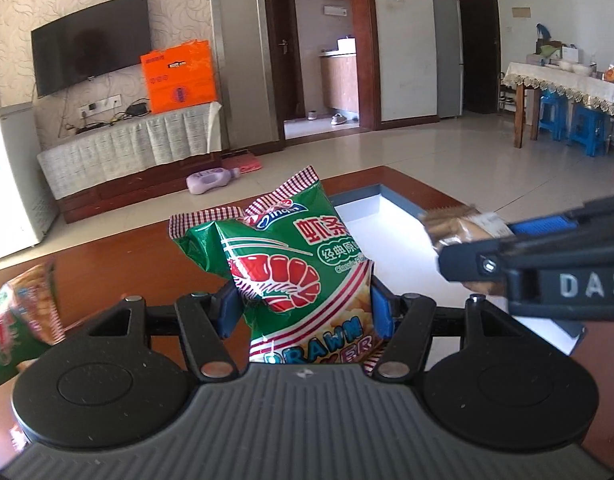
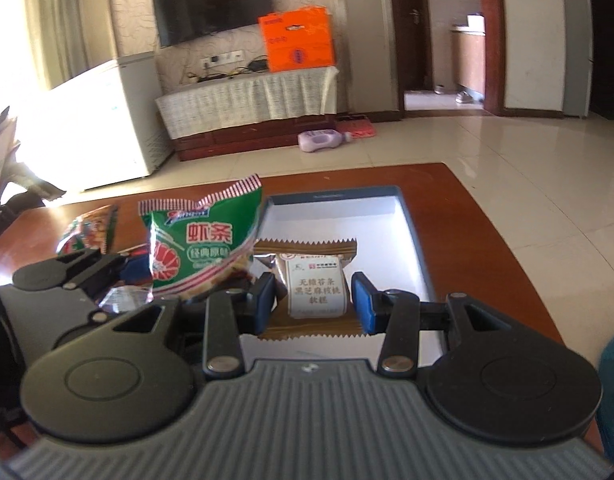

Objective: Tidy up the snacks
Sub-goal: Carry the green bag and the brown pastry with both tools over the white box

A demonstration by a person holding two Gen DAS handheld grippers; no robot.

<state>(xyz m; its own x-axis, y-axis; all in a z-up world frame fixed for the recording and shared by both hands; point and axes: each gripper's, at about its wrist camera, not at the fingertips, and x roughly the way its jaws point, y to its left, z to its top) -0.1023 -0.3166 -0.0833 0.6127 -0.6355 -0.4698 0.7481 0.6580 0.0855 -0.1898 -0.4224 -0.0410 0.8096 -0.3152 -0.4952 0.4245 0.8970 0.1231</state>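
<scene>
Risk: I carry both packs over shallow white grey-rimmed tray (image 2: 411,232) | left gripper (image 1: 305,306) clamps puffy green foil prawn-cracker bag (image 1: 291,264), which may slip | right gripper (image 2: 314,300) pinches small brown cake packet (image 2: 313,286) | bags may collide.

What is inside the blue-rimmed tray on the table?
The tray shows only its bare white floor. The brown cake packet in the right gripper and the green prawn cracker bag in the left gripper cover its near part, which cannot be checked.

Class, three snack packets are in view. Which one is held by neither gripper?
The green packet lying on the table at the far left. The prawn cracker bag sits in the left gripper; the brown cake packet in the right gripper.
</scene>
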